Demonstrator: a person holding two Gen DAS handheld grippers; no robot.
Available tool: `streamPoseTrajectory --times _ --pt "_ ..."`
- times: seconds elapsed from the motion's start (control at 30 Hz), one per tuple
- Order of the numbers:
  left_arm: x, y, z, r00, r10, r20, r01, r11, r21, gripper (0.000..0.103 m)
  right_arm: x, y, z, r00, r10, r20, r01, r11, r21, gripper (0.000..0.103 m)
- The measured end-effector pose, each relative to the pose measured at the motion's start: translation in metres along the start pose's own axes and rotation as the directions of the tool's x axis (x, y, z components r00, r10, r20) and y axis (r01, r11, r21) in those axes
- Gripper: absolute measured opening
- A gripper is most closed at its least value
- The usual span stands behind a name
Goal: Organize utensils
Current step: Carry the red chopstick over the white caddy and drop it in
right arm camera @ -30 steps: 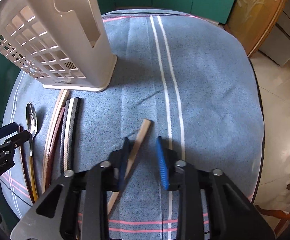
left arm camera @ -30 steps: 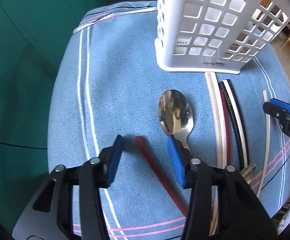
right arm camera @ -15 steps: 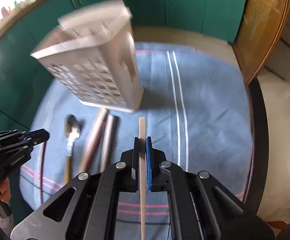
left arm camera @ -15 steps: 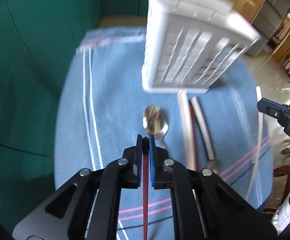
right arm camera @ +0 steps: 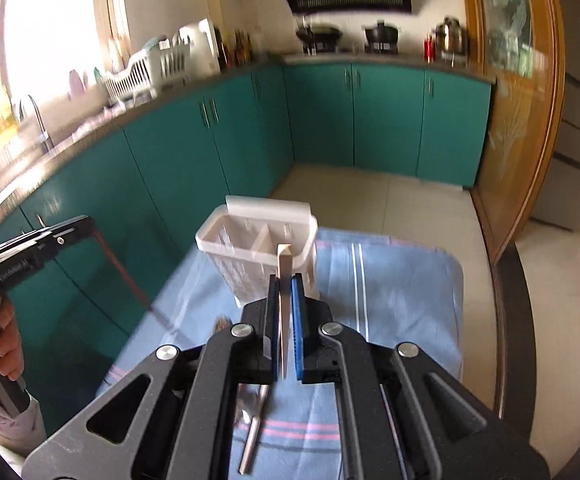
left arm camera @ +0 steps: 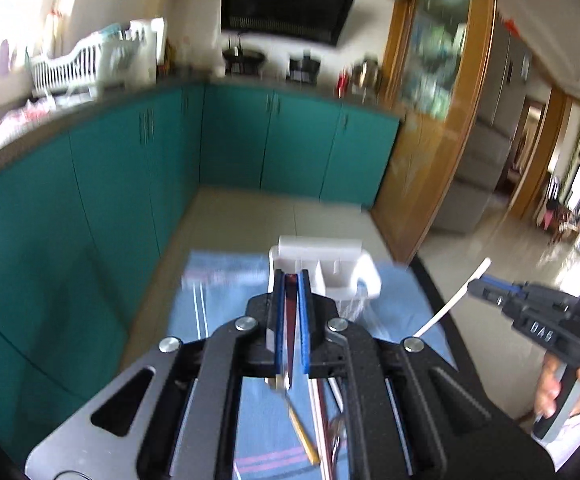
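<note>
My left gripper (left arm camera: 290, 280) is shut on a dark red chopstick (left arm camera: 290, 320) and holds it high above the table, pointing toward the white utensil basket (left arm camera: 330, 256). My right gripper (right arm camera: 286, 280) is shut on a beige chopstick (right arm camera: 284, 264), its tip over the basket (right arm camera: 258, 236). The right gripper with its pale chopstick (left arm camera: 456, 300) shows at the right of the left wrist view. The left gripper with the red chopstick (right arm camera: 122, 268) shows at the left of the right wrist view.
A blue striped cloth (right arm camera: 390, 280) covers the table. Remaining chopsticks and a spoon (left arm camera: 322, 420) lie on it under the grippers; a spoon (right arm camera: 250, 424) also shows in the right wrist view. Teal cabinets (right arm camera: 386, 120) stand behind.
Both grippers closed on their chopsticks on the cloth, then lifted them well above the table and tilted up to face the basket's open top.
</note>
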State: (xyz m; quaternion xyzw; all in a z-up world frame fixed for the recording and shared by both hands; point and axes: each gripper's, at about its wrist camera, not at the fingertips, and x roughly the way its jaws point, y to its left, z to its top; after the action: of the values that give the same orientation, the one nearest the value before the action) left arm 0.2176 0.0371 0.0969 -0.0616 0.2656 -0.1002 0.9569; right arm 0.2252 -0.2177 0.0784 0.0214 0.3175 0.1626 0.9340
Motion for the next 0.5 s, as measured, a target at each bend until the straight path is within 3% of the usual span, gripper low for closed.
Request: streamPoseTrajectory --times 0.2,0.37,0.5 --pt "-0.019 0.01 0.07 0.985 0.031 0.171 -0.022 0.998 -0.052 0.006 -0.018 -0.008 0.059 0.987 0.074 0.145 -0.083 0.995 0.058 0.007" --pt "-0.004 0.02 0.097 0.979 0.045 0.198 -0.021 0.993 -0.119 0.006 -0.022 -0.014 0.1 0.967 0.049 0.249 -0.072 0.994 0.086 0.007" --pt "0.002 0.028 0.105 0.976 0.043 0.212 -0.008 0.987 -0.163 0.006 -0.009 -0.016 0.108 0.965 -0.015 0.263 -0.009 0.996 0.092 0.007"
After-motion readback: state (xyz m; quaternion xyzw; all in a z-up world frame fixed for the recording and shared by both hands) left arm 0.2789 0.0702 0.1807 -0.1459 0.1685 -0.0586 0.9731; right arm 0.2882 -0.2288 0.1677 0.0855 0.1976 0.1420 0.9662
